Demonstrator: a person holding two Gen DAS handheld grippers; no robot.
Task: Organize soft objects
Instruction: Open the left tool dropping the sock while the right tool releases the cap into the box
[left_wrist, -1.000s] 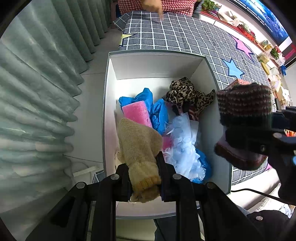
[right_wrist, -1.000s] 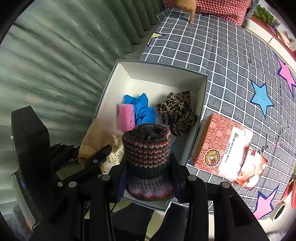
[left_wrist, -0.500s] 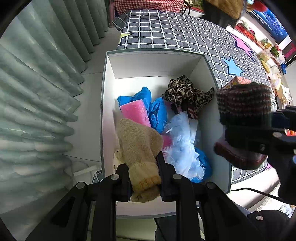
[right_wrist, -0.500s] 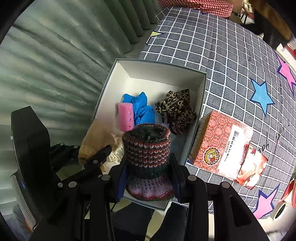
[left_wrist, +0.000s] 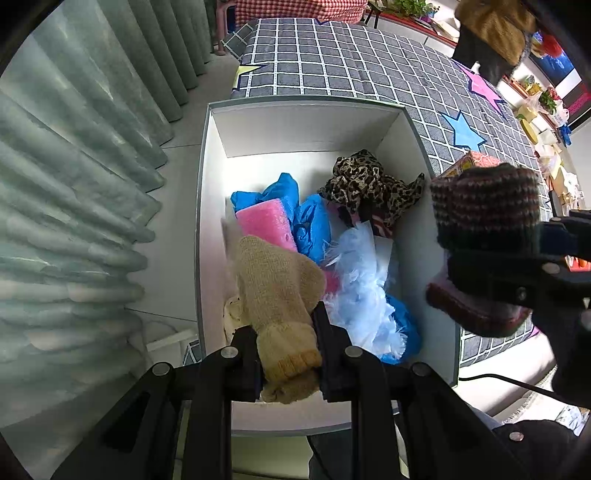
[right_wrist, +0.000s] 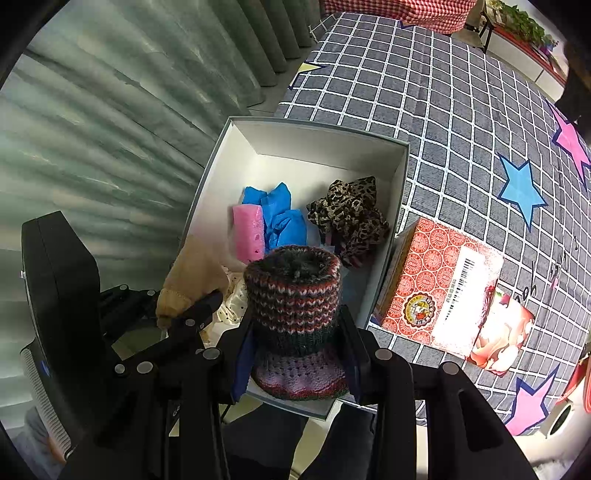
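Nothing changes between my hands: left gripper (left_wrist: 285, 343) stays clamped on the beige sock (left_wrist: 275, 284) over the box (left_wrist: 306, 127), right gripper (right_wrist: 297, 345) keeps gripping the striped hat (right_wrist: 293, 291) above its near-right edge. Both await dropping.

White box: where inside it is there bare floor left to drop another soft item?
The white box is bare along its far wall, beyond the blue cloth and leopard fabric. The near half is crowded with the tan knit and pale blue feathers.

Coarse tan knit mitten (left_wrist: 275, 295), matt white card box (left_wrist: 306, 129) (smooth inside).
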